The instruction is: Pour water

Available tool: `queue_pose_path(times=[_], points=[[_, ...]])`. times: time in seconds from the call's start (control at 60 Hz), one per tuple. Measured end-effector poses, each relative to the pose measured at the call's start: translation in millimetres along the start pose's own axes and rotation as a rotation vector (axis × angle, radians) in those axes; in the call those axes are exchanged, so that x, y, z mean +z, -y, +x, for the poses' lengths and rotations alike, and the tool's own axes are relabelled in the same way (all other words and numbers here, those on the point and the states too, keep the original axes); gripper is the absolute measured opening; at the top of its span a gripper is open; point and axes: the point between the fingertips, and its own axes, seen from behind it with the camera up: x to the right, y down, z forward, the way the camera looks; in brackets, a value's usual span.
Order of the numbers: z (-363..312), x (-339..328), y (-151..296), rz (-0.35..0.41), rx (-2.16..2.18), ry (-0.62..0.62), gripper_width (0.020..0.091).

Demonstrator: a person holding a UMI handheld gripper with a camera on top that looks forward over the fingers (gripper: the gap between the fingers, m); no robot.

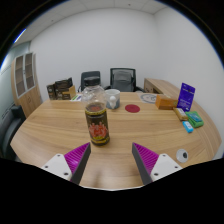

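Wooden table (60, 135) is stretching ahead of my gripper (112, 160), whose fingers are standing open, holding nothing. A jar (96, 123) is sitting just beyond them, with a cup (112, 99) and a red coaster (131, 106) lying farther back.

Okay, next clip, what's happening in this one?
A person is holding a handheld claw over a wooden meeting table, aimed at a dark bottle standing upright just ahead of its fingers. The claw is open and holds nothing, with the bottle beyond its tips, not between them. Further back sit a white cup and a red coaster. No pouring has started.
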Motion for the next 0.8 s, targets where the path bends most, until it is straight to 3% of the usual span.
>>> queue_pose_path(times=[0.133, 0.317, 0.367, 0.45, 0.567, 0.667, 0.8], points=[[-42, 42, 28, 0.087, 0.021, -0.012, 0.0850], [-44, 94, 67, 0.170, 0.044, -0.105, 0.0827], [-46, 99, 73, 0.189, 0.045, -0.123, 0.0766], [-39, 106, 80, 0.214, 0.044, -0.159, 0.0549], [-36, 108, 82, 0.230, 0.041, -0.166, 0.0486], [-33, 110, 83, 0.225, 0.016, -0.184, 0.0362], [-63, 116, 100, 0.212, -0.038, -0.137, 0.0361]])
